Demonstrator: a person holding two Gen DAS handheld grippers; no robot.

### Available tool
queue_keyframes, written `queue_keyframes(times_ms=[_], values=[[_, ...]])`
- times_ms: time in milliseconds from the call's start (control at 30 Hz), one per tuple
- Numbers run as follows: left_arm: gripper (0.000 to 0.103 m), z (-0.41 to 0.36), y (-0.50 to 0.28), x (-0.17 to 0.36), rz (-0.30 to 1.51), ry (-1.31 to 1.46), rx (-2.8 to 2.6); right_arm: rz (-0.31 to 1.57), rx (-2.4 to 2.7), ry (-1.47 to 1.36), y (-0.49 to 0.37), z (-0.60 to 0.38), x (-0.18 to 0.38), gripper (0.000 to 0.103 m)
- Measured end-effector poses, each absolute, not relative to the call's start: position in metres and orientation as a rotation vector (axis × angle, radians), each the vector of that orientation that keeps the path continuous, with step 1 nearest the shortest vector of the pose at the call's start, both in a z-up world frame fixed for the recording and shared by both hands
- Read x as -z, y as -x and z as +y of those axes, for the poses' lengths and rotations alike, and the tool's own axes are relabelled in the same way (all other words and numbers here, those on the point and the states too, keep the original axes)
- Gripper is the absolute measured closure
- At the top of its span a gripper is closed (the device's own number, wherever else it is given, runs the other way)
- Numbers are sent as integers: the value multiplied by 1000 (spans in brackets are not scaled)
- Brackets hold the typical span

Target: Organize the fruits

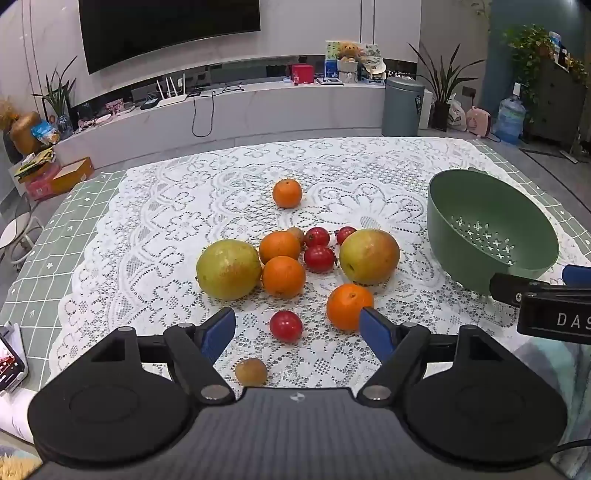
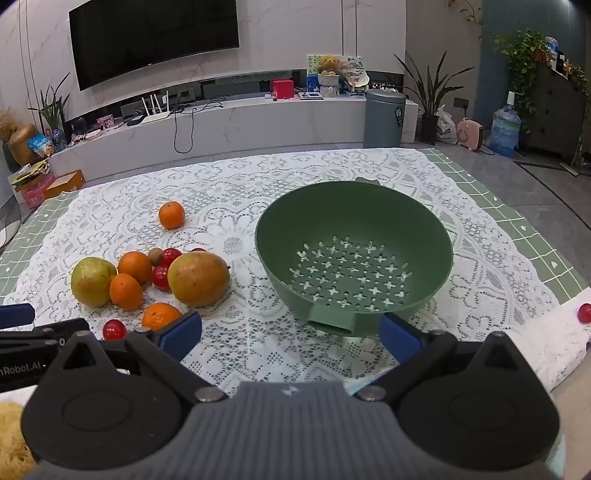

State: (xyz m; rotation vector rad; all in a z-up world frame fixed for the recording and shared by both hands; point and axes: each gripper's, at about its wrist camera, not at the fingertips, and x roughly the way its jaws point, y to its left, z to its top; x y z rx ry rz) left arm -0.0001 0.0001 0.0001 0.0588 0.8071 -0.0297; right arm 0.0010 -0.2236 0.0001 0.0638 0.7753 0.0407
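On the table (image 1: 92,206), a white lace cloth (image 1: 221,177) lies over a green grid-pattern cover (image 1: 44,258). Far wall: black TV (image 1: 166,26) above a long white console (image 1: 229,110); grey bin (image 1: 402,107) at its right end.

Green colander (image 2: 280,229) sits right of the fruit, upright, nothing in it, cross-shaped holes in the base, spout facing near. Well apart from the fruit cluster.

Fruit, all on the lace:
- Two big yellow-green mangoes: left mango (image 1: 228,269), right mango (image 1: 369,256) with a red blush.
- Four oranges: far orange (image 1: 287,193) alone; a middle pair (image 1: 279,246), one behind the other, touching, just right of the left mango; near orange (image 1: 349,306) just in front of the right mango.
- Red tomatoes: three clustered (image 1: 319,258) between the orange pair and the right mango; one near tomato (image 1: 286,326) left of the near orange; one stray tomato (image 2: 584,313) off the lace at the far right edge.
- Small brown fruits: one (image 1: 251,371) nearest the left gripper, one (image 1: 296,234) behind the orange pair. Can't tell the type.

Left gripper (image 1: 297,328): jaws wide, nothing gripped; near tomato sits beyond the gap, blue pads (image 1: 219,328) clear of it. Right pad overlaps the near orange in view; contact can't be told.

Right gripper (image 2: 291,332): jaws wide, nothing held, aimed at the colander spout, not touching.

Readable text: "DAS" cut off on the right gripper's body seen from the left camera; "nRobot.AI", also cut off, on the left gripper's body in the right view. Phone (image 1: 11,362) at near left, screen lit, unreadable.
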Motion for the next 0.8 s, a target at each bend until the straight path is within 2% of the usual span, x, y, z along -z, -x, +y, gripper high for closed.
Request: queue_keyframes(times_ms=[800], values=[[14,2,1,3,833,-66,19,779,-38,-57,-1,-222,1,4]])
